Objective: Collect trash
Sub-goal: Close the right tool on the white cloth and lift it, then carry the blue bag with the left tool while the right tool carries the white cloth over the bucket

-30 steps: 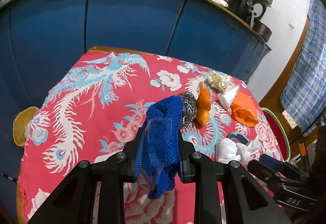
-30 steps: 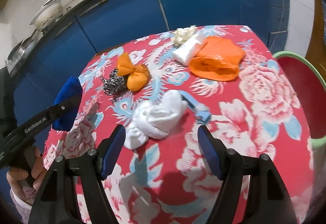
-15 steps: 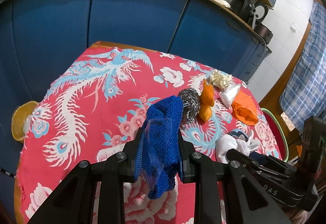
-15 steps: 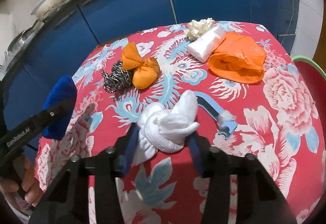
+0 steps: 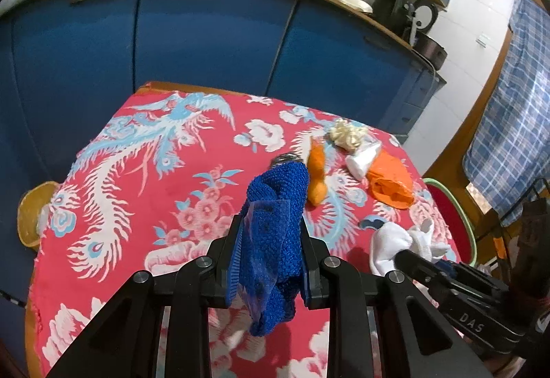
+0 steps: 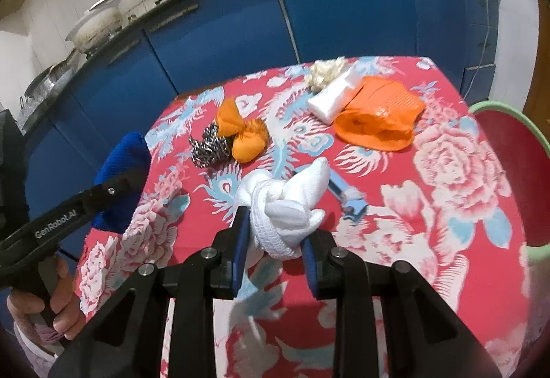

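Closing right gripper (image 6: 275,237) jaws on knotted white cloth bundle (image 6: 285,202), wide apart a second ago; pads now pressing its sides above red floral-cloth worktop (image 6: 447,171). Left gripper (image 5: 270,261) unchanged, clamped on blue knitted rag (image 5: 275,223). Right view alone shows steel-wool scourer (image 6: 209,147) whole and hand (image 6: 51,309) on left handle; left view hides scourer behind rag.

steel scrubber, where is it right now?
In the right wrist view the steel scrubber lies on the tablecloth left of centre, touching the knotted orange bag, beyond the white cloth.
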The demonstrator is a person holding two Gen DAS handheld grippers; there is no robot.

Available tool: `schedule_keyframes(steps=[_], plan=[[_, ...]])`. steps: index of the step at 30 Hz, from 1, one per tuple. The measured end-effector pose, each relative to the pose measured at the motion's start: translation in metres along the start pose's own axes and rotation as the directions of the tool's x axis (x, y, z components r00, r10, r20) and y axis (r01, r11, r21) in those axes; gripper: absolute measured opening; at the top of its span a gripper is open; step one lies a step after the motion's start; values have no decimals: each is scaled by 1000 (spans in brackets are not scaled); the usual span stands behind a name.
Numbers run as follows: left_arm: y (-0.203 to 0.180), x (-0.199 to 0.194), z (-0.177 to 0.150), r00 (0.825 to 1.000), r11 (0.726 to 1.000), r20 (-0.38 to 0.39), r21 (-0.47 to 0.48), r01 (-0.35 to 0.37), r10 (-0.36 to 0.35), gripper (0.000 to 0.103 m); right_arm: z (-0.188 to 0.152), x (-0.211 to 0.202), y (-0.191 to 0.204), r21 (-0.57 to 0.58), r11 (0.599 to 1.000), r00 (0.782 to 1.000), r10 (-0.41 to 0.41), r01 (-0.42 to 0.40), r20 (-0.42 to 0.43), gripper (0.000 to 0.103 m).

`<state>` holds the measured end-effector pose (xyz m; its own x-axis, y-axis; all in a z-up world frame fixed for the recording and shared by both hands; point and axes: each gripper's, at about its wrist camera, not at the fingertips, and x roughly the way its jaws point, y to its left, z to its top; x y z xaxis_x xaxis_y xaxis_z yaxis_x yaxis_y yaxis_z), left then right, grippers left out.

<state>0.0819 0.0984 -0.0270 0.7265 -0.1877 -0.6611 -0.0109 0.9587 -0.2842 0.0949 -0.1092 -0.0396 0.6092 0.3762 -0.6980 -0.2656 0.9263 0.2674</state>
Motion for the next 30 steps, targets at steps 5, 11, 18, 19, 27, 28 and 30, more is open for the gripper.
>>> schedule_keyframes(steps=[5,11,18,19,27,28,30], plan=[[-15,-5,3,1000,999,-2,25,23,-23,28,2,-24,-7,5,1000,999,-15,15,36,31],[-42,-12,8,997,994,-4,77,72,-72,28,8,-53,-19,12,999,996,-38,38,77,32],[-78,-15,20,991,982,-19,133,133,-132,28,17,-87,-41,26,996,990,-91,89,107,32],[-84,-15,22,990,980,-20,142,142,-140,28,18,-91,-45,27,995,989,-98,96,113,32],[-137,-12,38,979,955,-33,215,202,-199,28,39,-129,-80,64,986,974,-164,155,157,32],[-145,-11,40,978,951,-36,228,210,-207,28,42,-134,-85,70,983,970,-177,167,165,32],[-159,-8,44,975,943,-39,252,220,-217,28,47,-141,-93,82,979,963,-201,189,179,32]])
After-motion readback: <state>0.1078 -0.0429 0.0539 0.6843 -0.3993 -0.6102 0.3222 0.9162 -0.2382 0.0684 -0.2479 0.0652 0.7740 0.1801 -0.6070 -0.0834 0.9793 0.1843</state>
